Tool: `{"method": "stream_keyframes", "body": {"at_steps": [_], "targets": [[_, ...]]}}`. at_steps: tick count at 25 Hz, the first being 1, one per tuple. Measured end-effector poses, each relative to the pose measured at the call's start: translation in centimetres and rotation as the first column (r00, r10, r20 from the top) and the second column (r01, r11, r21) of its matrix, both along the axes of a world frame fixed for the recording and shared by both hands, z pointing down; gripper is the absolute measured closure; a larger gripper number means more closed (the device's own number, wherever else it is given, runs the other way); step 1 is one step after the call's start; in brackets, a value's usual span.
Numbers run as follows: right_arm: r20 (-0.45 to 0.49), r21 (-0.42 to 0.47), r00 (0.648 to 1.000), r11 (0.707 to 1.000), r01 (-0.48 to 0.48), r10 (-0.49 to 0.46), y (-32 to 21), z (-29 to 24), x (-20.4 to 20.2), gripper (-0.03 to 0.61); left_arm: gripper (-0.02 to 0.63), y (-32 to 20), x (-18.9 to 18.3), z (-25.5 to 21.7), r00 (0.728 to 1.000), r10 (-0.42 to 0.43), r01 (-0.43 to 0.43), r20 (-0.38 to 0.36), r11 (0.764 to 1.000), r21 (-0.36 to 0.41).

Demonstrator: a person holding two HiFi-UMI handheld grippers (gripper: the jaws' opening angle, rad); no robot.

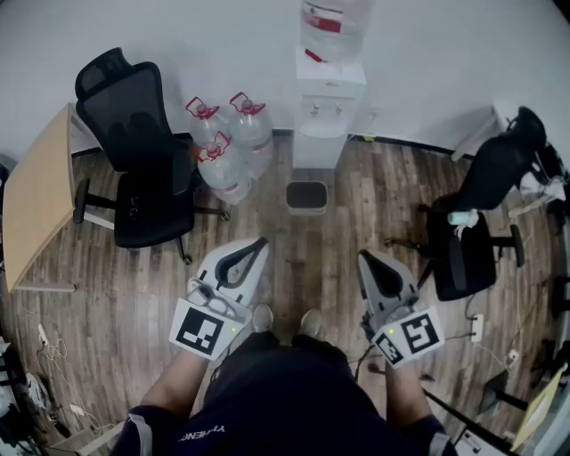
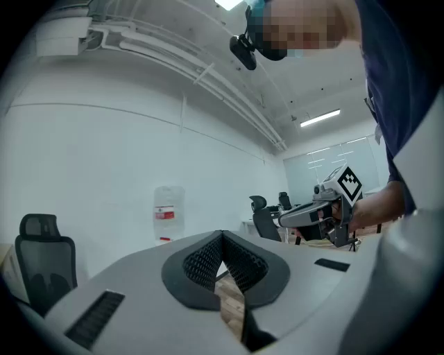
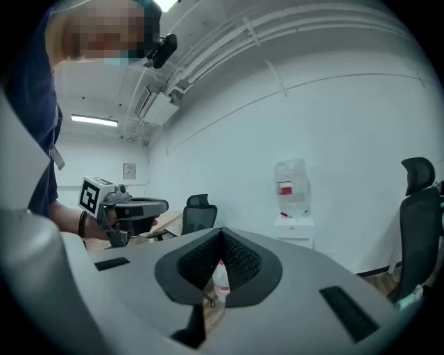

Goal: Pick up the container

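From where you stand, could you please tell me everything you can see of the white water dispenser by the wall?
The white box-shaped water dispenser stands upright on the wood-look floor, its back to the white wall. A clear plastic bottle with a red label sits inverted on its top. Small taps show in its front recess, too small to detail. A dark grey square tray lies on the floor just before it, and clear red-capped jugs stand close beside it.

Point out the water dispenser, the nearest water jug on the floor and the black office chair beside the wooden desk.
water dispenser (image 1: 338,86), head view, its white top surface.
nearest water jug (image 1: 228,174), head view, its clear body.
black office chair (image 1: 151,207), head view, its seat.
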State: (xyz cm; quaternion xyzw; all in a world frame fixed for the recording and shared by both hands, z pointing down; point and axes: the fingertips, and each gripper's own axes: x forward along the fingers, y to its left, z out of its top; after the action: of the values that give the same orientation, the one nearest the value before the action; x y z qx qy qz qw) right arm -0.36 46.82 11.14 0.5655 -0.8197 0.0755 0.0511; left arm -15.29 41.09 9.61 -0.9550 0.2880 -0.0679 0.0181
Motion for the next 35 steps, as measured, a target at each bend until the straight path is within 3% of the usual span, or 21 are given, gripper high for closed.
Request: {"method": "stream_keyframes", "body": {"at_steps": [8,26,35], "targets": [[0.026,0.005,0.999,1.0,0.022,-0.022,-0.4,0.1,0.8,0.563,0.591,0.0,1.1,0.5,1.0,-0.008,0.008,0.005,1.0,-0.004],[0.082,0.034,0.996,0.999,0.031,-0.034,3.3,-0.3,8.6,0.563,0.591,3.9,6.3,-0.1,0.997,-0.077,0.076,0.012,0.997,0.03],[0.106,0.009,0.994,1.0,0.022,-0.023,2.0,1.1,10.7,0.563,0.591,2.0,7.4,0.7,0.996,-0.092,0.091,0.016,0.996,0.022]]}}
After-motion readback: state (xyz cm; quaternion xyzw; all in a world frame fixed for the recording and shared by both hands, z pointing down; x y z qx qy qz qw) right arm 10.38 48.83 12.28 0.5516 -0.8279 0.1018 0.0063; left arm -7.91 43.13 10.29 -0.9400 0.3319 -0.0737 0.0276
